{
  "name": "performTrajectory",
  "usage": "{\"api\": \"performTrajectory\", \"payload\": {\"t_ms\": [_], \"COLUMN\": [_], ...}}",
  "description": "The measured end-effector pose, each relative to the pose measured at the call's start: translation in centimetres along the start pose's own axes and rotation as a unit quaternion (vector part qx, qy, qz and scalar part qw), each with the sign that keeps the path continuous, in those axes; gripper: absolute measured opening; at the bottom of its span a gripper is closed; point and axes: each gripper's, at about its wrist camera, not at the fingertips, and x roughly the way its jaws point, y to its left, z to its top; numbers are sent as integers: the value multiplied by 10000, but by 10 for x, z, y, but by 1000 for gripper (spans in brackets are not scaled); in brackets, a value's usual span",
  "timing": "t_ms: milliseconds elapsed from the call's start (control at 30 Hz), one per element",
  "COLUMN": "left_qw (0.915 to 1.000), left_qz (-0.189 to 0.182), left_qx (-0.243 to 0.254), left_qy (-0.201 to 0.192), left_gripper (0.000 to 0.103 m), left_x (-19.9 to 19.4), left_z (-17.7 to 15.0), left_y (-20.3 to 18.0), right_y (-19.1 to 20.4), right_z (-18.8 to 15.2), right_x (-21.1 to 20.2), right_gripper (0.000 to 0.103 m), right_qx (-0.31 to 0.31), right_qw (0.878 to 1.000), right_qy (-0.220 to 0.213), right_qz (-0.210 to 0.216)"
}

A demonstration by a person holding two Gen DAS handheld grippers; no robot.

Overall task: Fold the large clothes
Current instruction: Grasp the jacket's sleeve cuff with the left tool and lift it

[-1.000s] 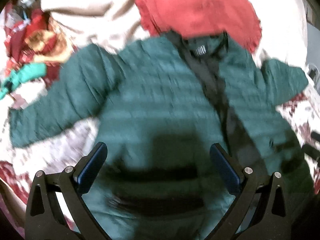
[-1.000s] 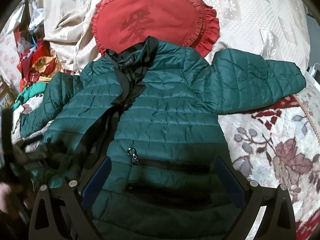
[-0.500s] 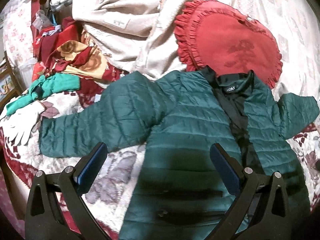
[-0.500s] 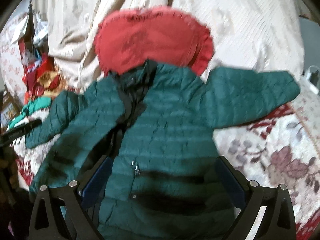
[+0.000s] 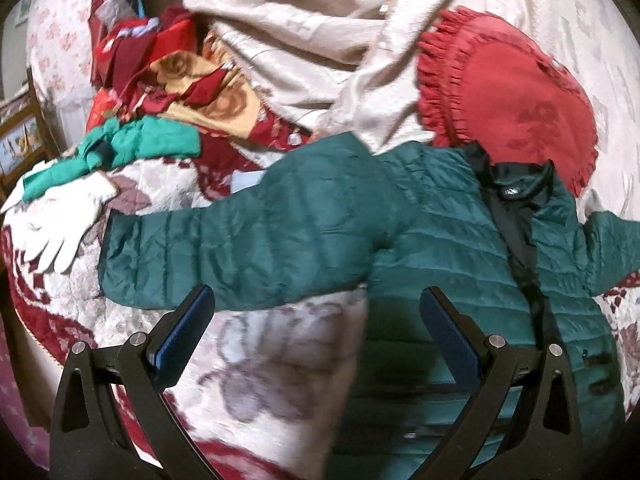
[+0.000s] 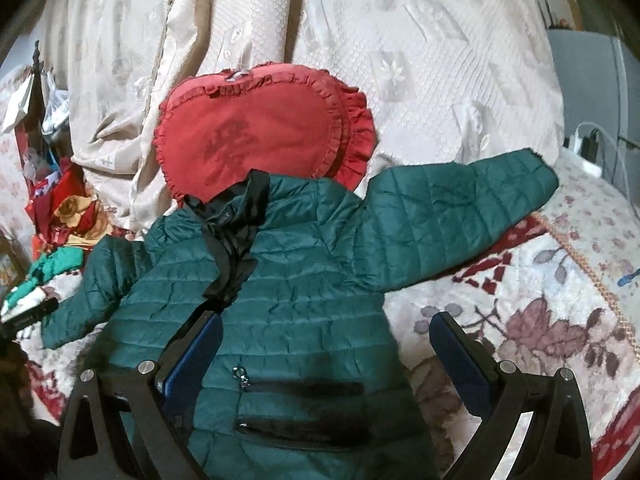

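A dark green quilted jacket (image 6: 288, 280) lies front up on a floral bedspread, both sleeves spread out, black collar toward the red cushion. In the left wrist view the jacket (image 5: 440, 264) fills the right half, and its left sleeve (image 5: 248, 248) stretches across just beyond my left gripper (image 5: 316, 300), which is open and holds nothing. My right gripper (image 6: 326, 328) is open above the jacket's right side, near the armpit of the right sleeve (image 6: 452, 216). Nothing sits between either pair of fingers.
A red heart-shaped frilled cushion (image 6: 264, 136) lies behind the collar. Cream bedding (image 6: 400, 40) is bunched at the back. At the left are a pile of red and gold cloth (image 5: 180, 80), a bright green garment (image 5: 136, 148) and a white glove (image 5: 60, 220).
Both grippers have drawn apart: the left view swung left toward the left sleeve, the right view shifted right toward the right sleeve. The jacket lies as before. Both grippers stay open.
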Motion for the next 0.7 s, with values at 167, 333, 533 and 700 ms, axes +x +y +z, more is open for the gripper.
{"api": "performTrajectory", "payload": {"t_ms": [167, 333, 533, 700], "left_qw": [9979, 9873, 9653, 9445], "left_qz": [314, 651, -164, -632], "left_qx": [-524, -1435, -2598, -3218], "left_qy": [-212, -224, 197, 186], "left_gripper": [103, 102, 98, 95], "left_x": [18, 39, 88, 122], "left_z": [-9, -27, -45, -43], "left_y": [85, 177, 231, 244], "right_y": [-10, -6, -10, -7], "right_z": [14, 9, 7, 5], "right_x": [5, 27, 25, 32], "right_gripper": [103, 102, 102, 102], "right_qx": [19, -180, 15, -27], "right_qw": [9999, 9993, 9998, 9993], "right_qy": [148, 288, 203, 361], "right_qz": [64, -149, -72, -95]}}
